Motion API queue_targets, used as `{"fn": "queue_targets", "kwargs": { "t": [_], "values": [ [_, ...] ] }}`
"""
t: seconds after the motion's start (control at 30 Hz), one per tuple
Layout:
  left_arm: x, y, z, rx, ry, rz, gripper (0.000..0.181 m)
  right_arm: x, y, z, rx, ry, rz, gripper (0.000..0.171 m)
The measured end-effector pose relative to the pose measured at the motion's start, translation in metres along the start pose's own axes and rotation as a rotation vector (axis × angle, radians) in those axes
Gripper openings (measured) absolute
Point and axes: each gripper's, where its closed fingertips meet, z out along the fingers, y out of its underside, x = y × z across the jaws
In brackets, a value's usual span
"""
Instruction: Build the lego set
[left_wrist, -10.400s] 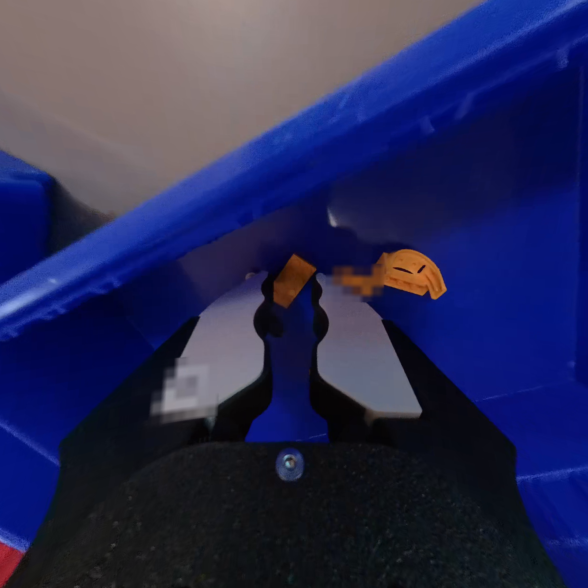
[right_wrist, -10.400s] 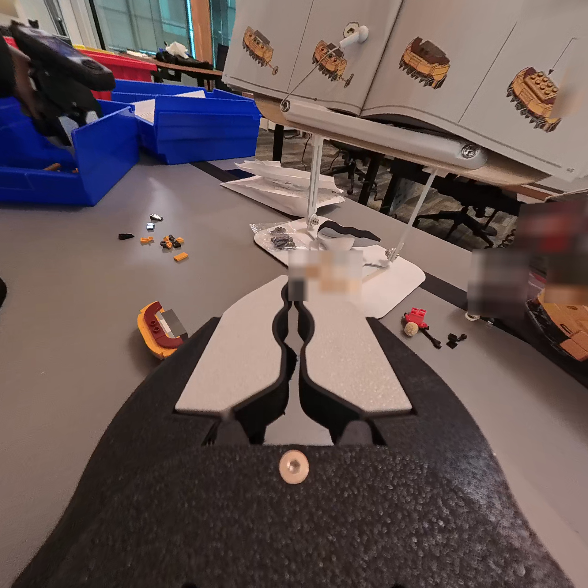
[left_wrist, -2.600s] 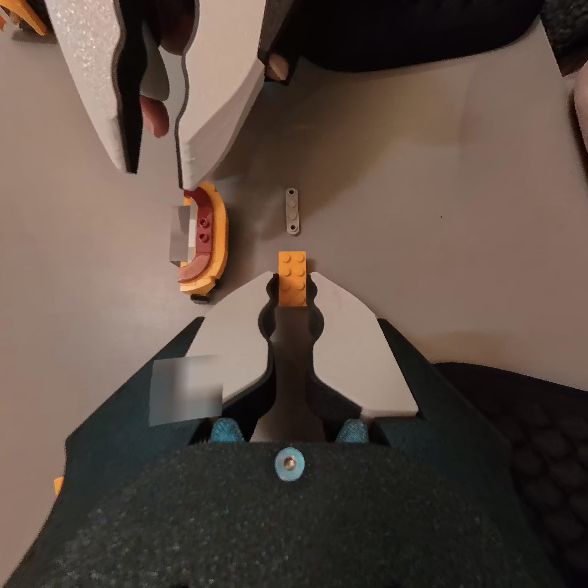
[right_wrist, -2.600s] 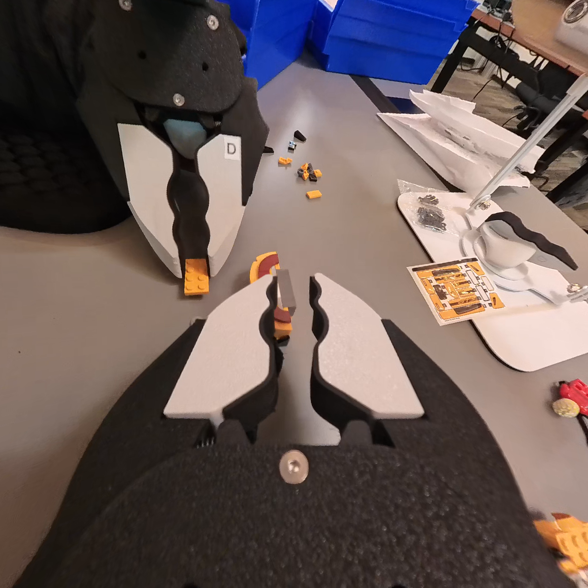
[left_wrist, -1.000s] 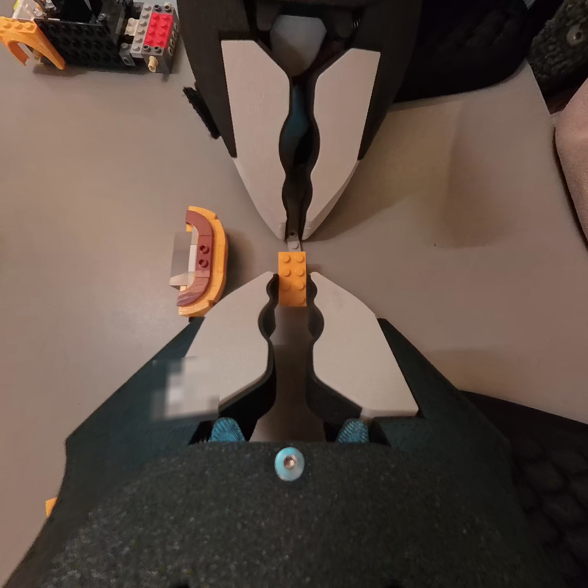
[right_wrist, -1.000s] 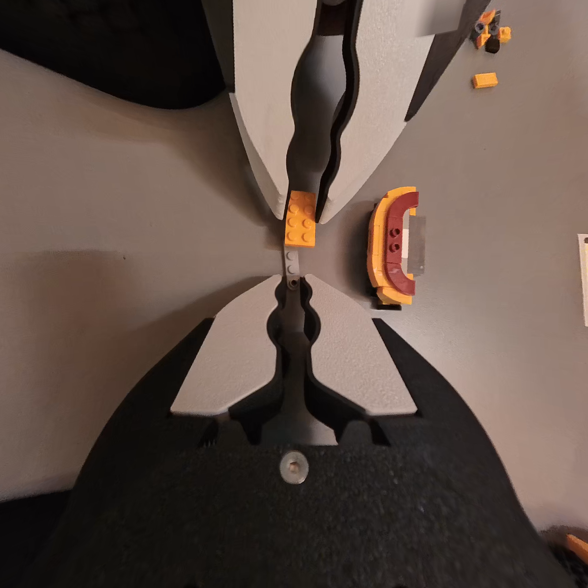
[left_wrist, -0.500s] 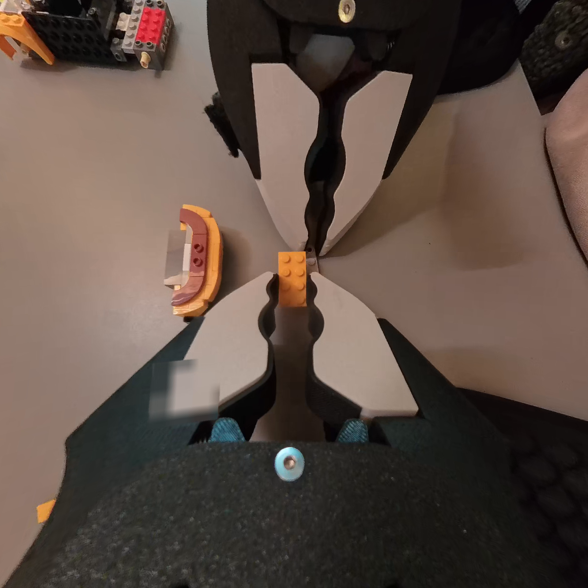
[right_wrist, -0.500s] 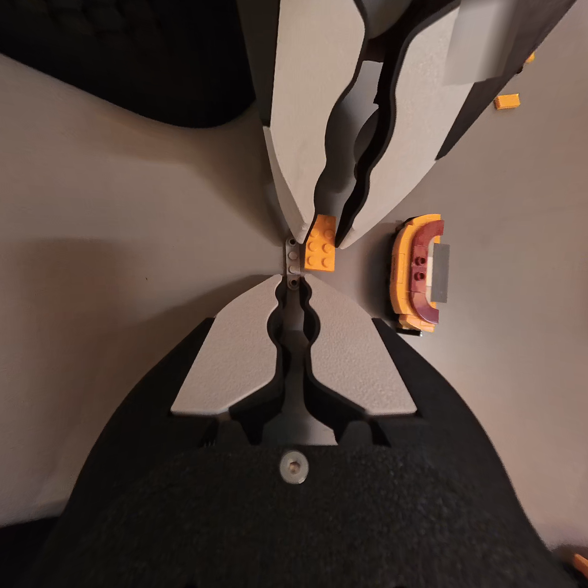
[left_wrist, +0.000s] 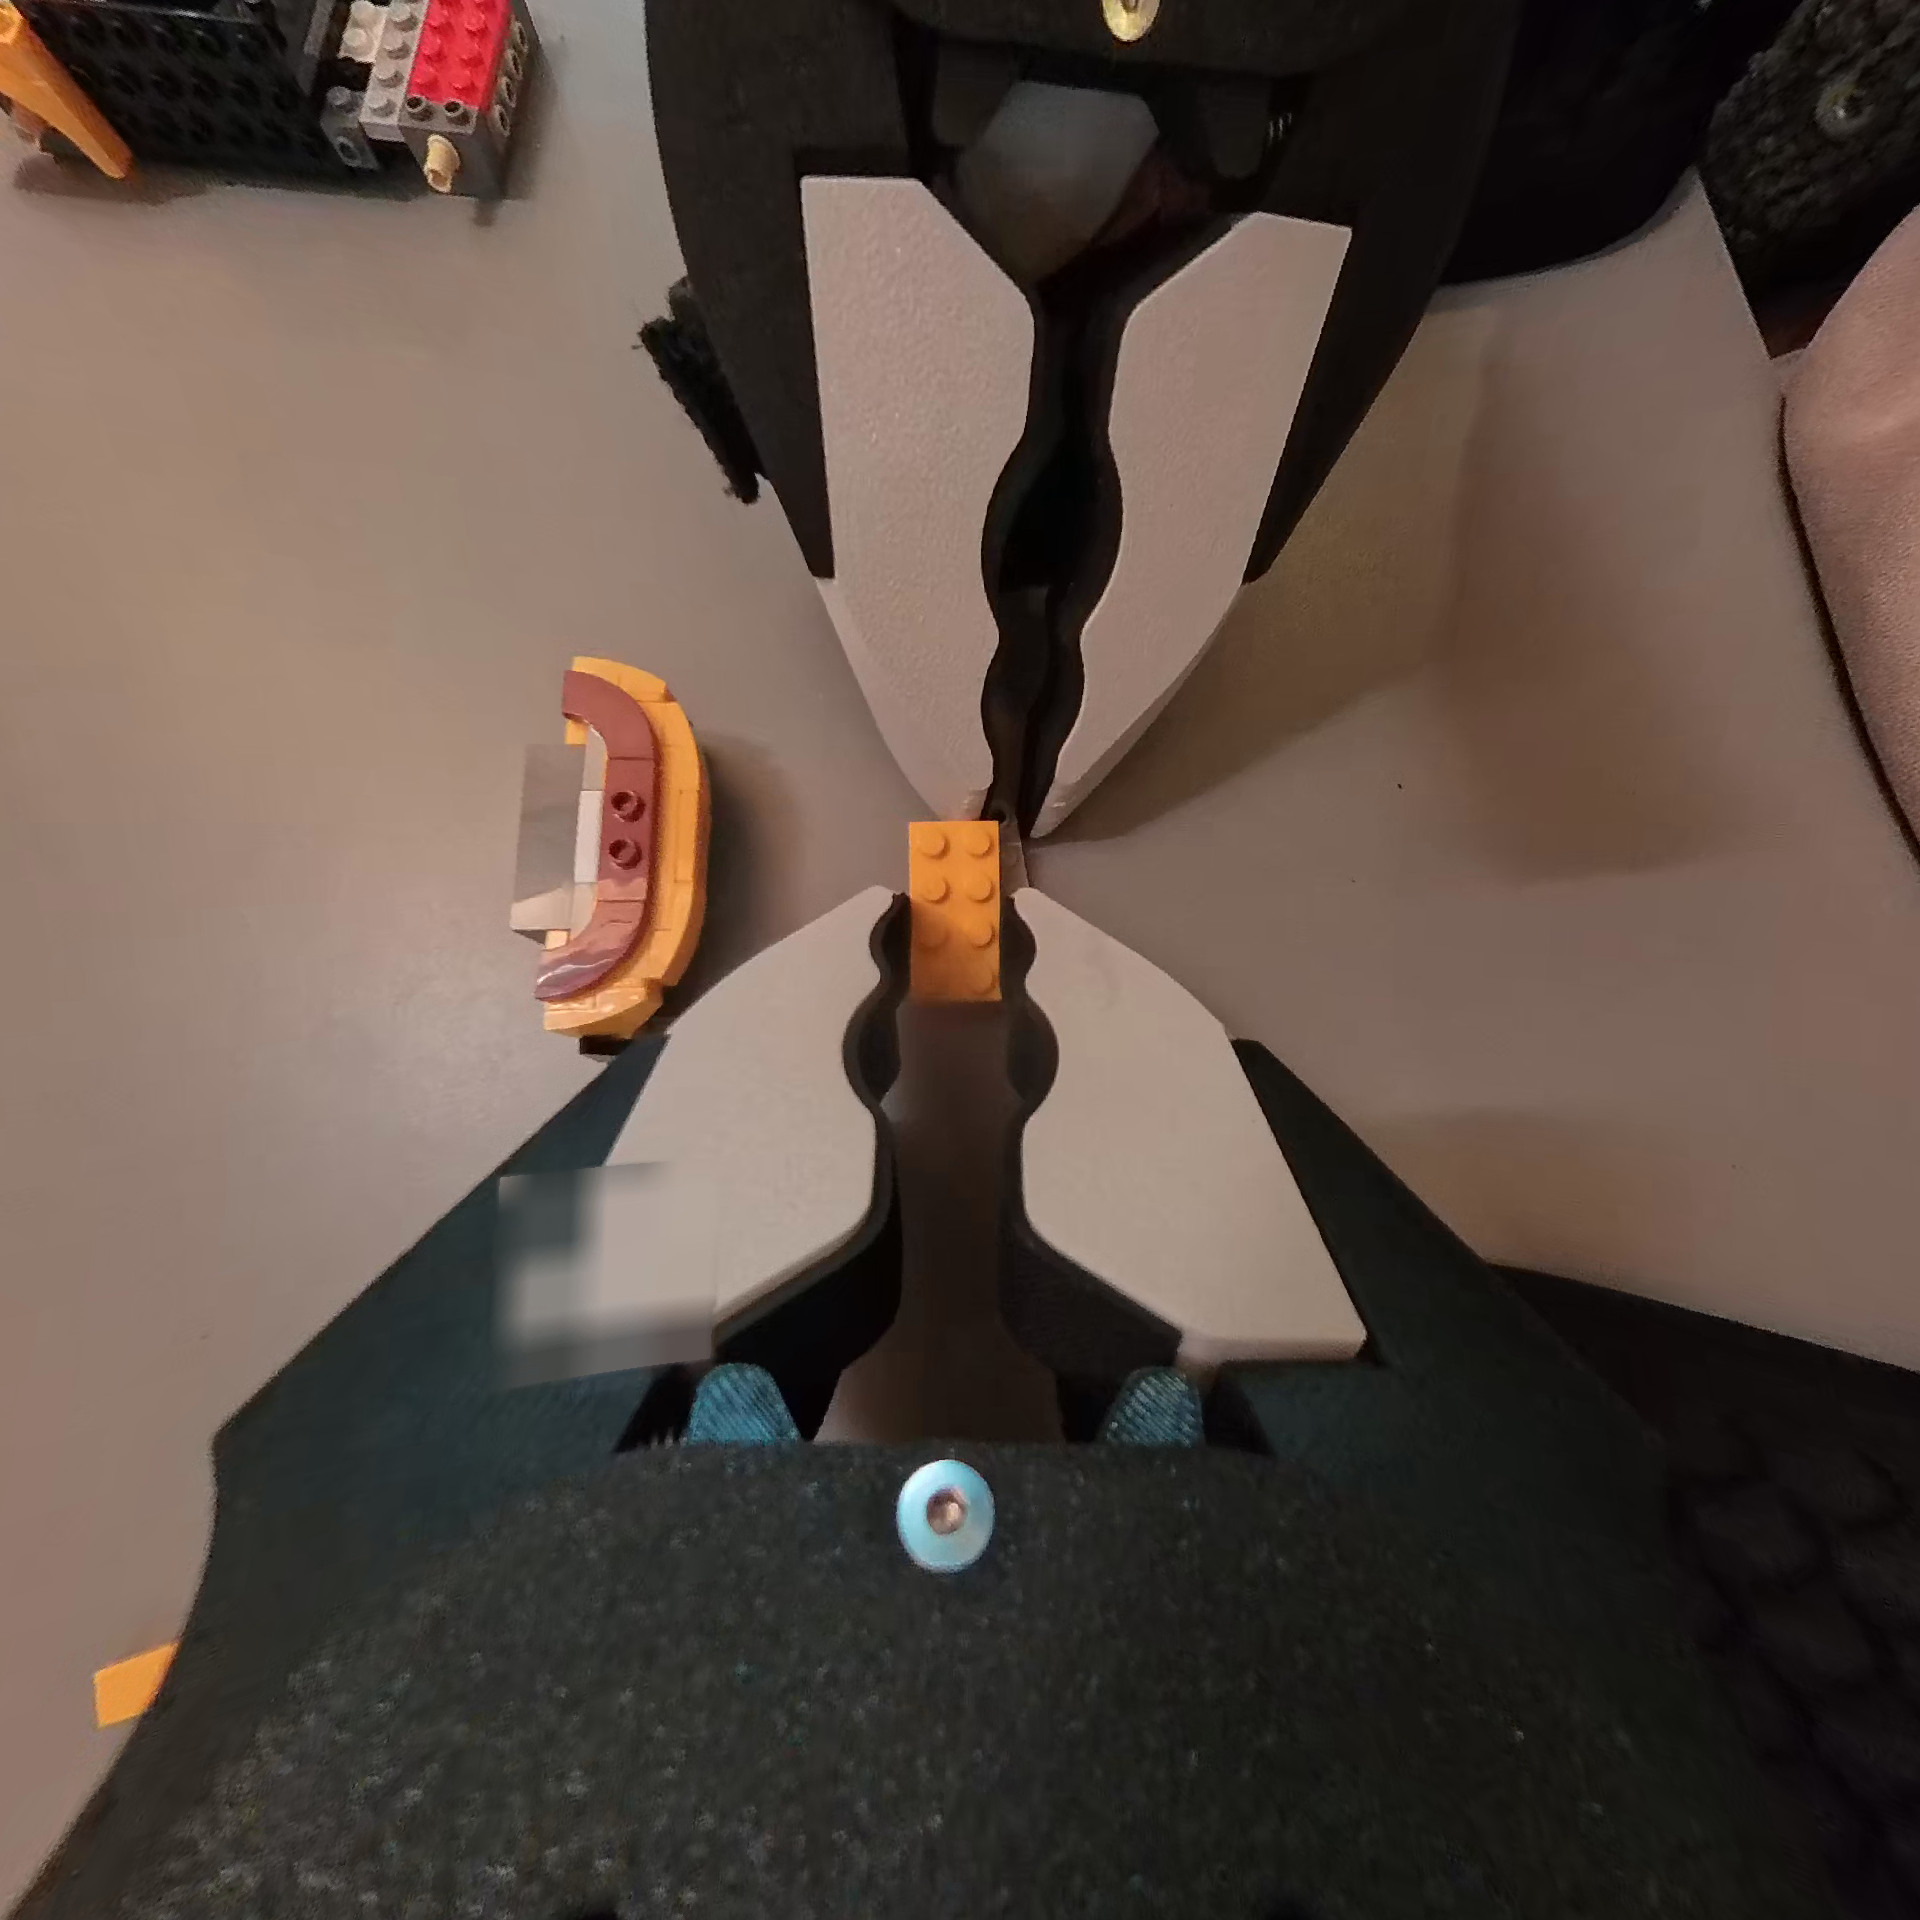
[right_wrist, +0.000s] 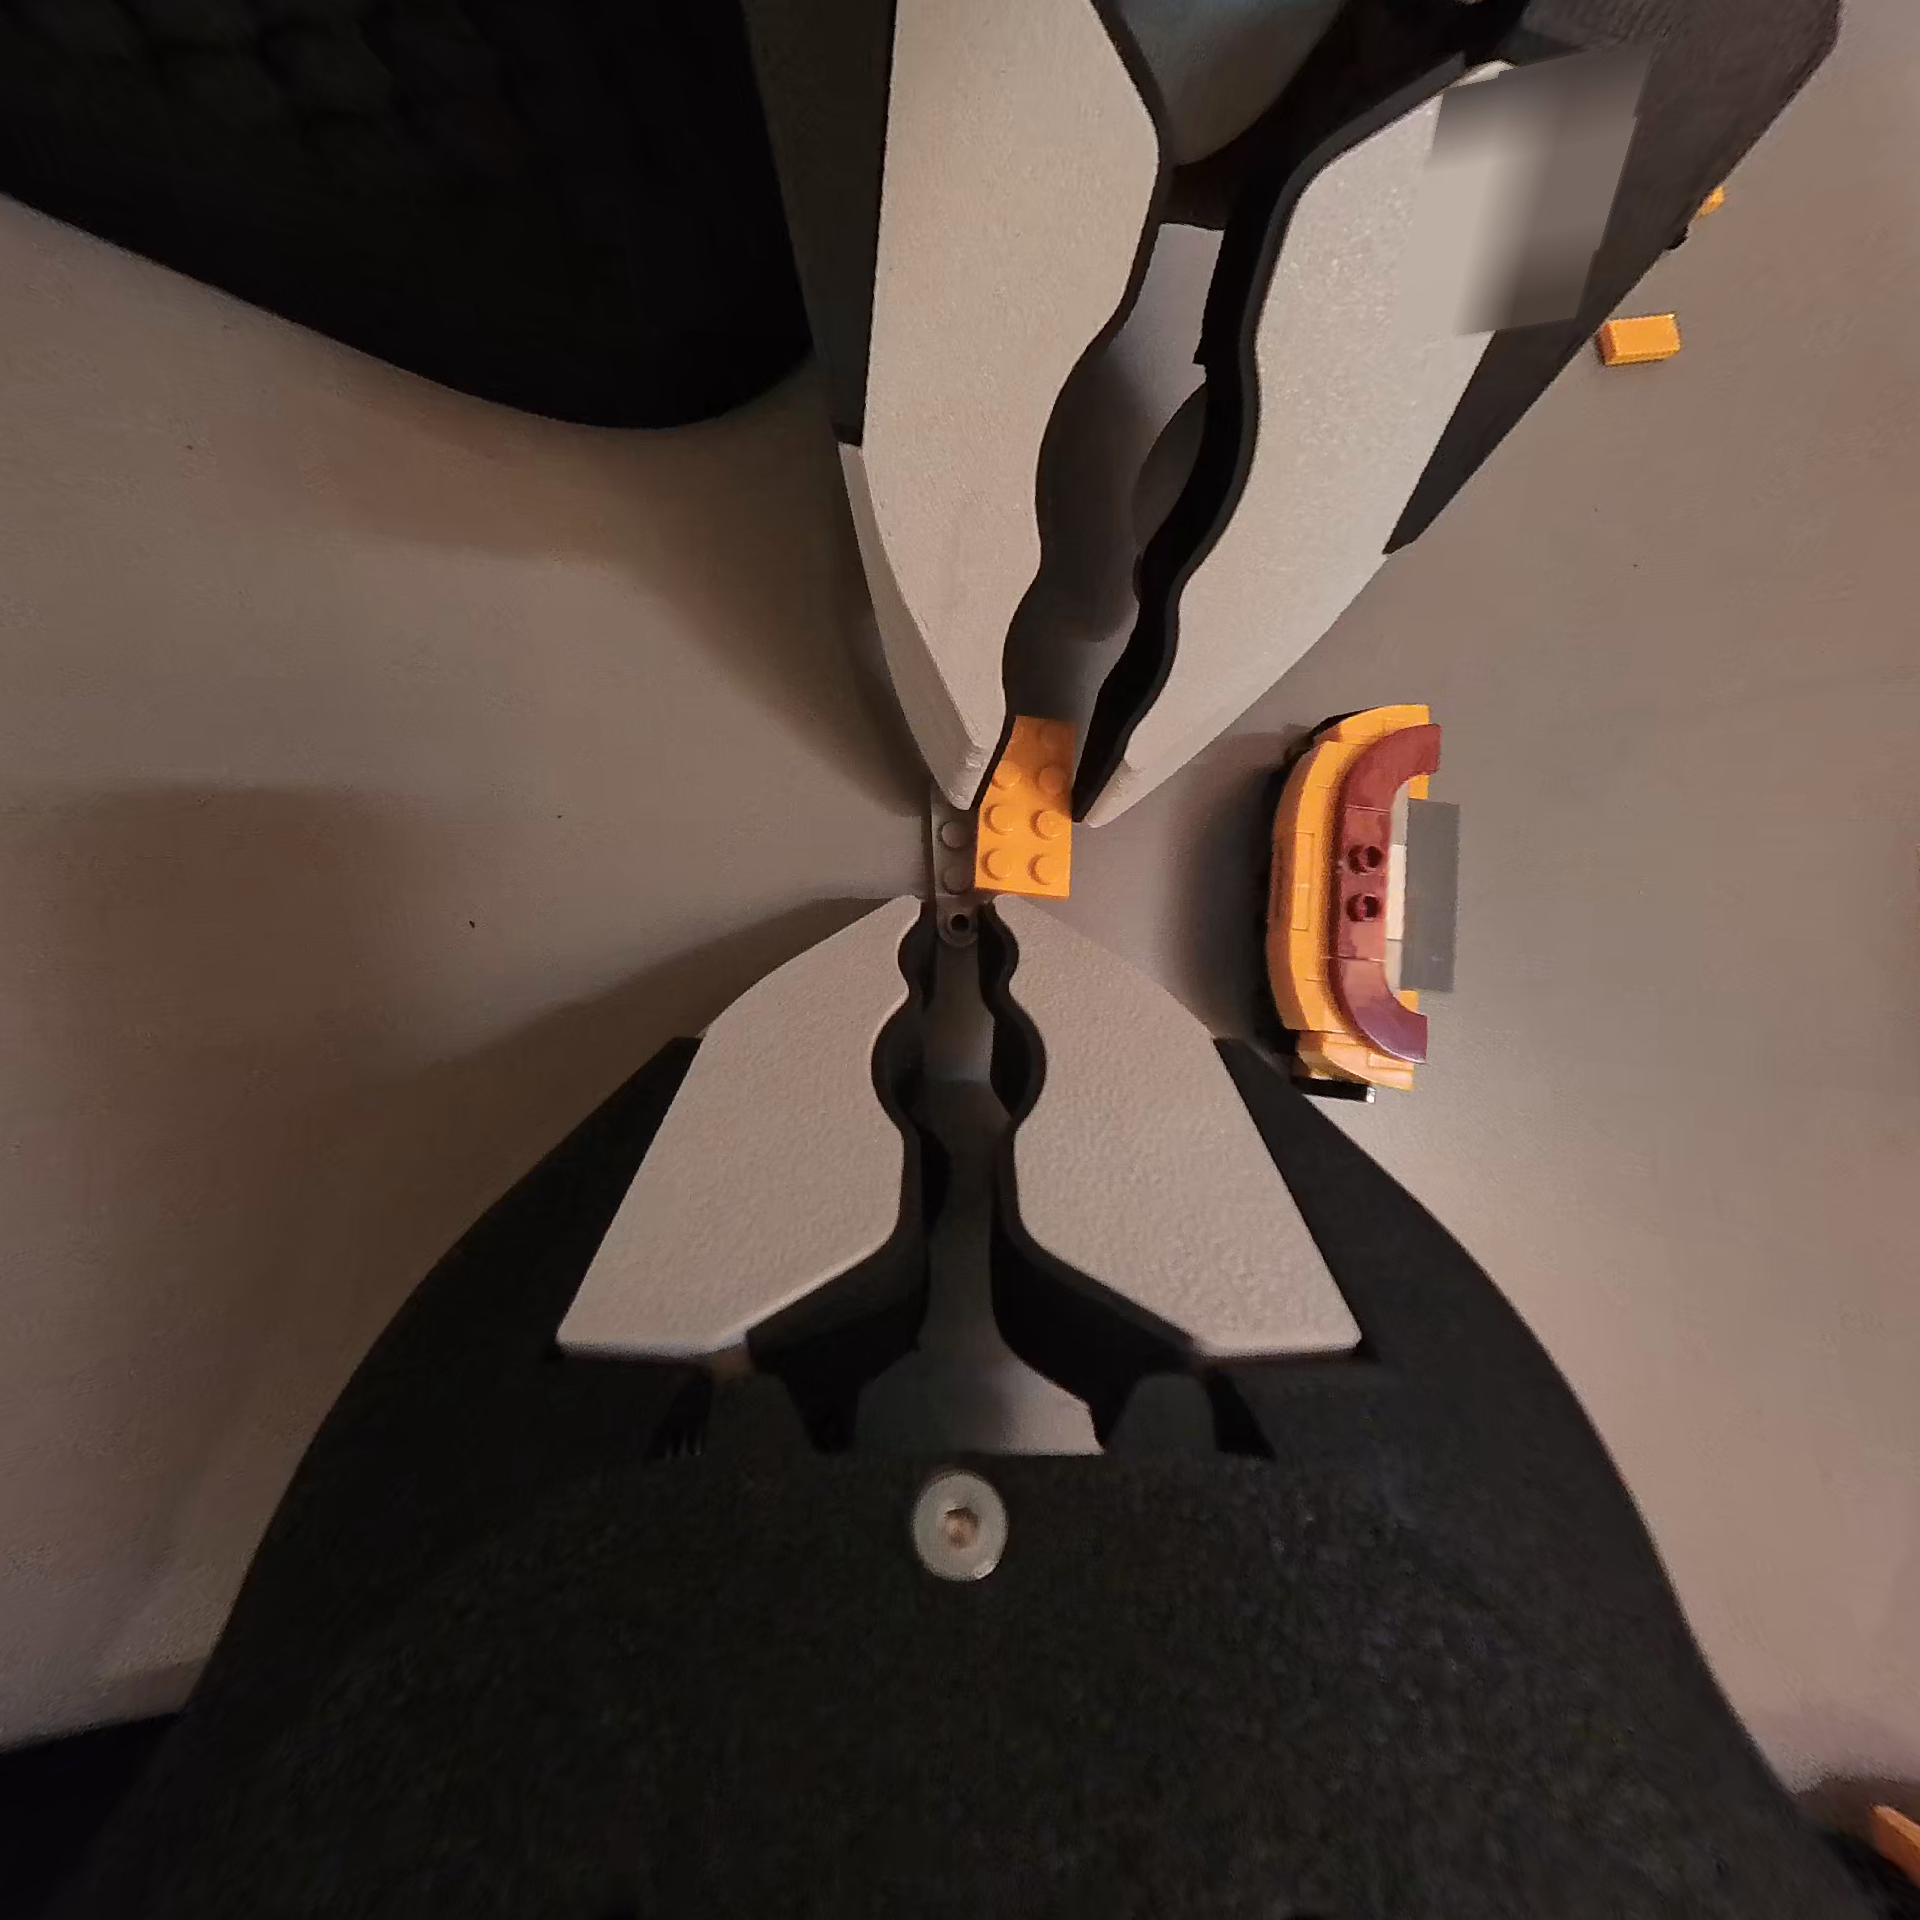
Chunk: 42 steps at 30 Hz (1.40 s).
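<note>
My left gripper (left_wrist: 956, 914) is shut on an orange 2x4 brick (left_wrist: 956, 909), studs up, just above the grey table. My right gripper (right_wrist: 958, 920) is shut on a thin grey plate (right_wrist: 951, 847) with small studs. The two face each other tip to tip. In the right wrist view the orange brick (right_wrist: 1027, 826) lies right beside the grey plate, overlapping its length; I cannot tell whether they touch. In the left wrist view the right gripper (left_wrist: 1013, 821) comes down from above, and only a sliver of the grey plate (left_wrist: 1010, 844) shows beside the brick.
A curved orange and dark red sub-assembly (left_wrist: 623, 852) with a clear piece lies left of the grippers, and shows at the right in the right wrist view (right_wrist: 1351, 894). A black, grey and red build (left_wrist: 312, 83) stands at the far left. Loose orange pieces (right_wrist: 1640, 338) lie nearby. My two grippers' fingertips are within a few centimetres of each other.
The right gripper left the curved assembly, took hold of the grey plate and brought it to the orange brick. In the last second the plate slid from the brick's end to alongside it.
</note>
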Motion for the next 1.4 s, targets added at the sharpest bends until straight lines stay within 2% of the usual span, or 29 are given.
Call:
{"fn": "queue_targets", "kwargs": {
  "t": [0.83, 1.4],
  "values": [
    [-0.0018, 0.0014, -0.0004, 0.007, 0.003, -0.013, 0.016, -0.0013, 0.0039, -0.0051, -0.002, -0.021, 0.009, 0.014],
    [-0.0017, 0.0018, -0.0002, 0.009, 0.009, -0.02, 0.016, -0.0011, 0.0032, -0.0042, -0.009, -0.008, 0.018, 0.005]
  ]
}}
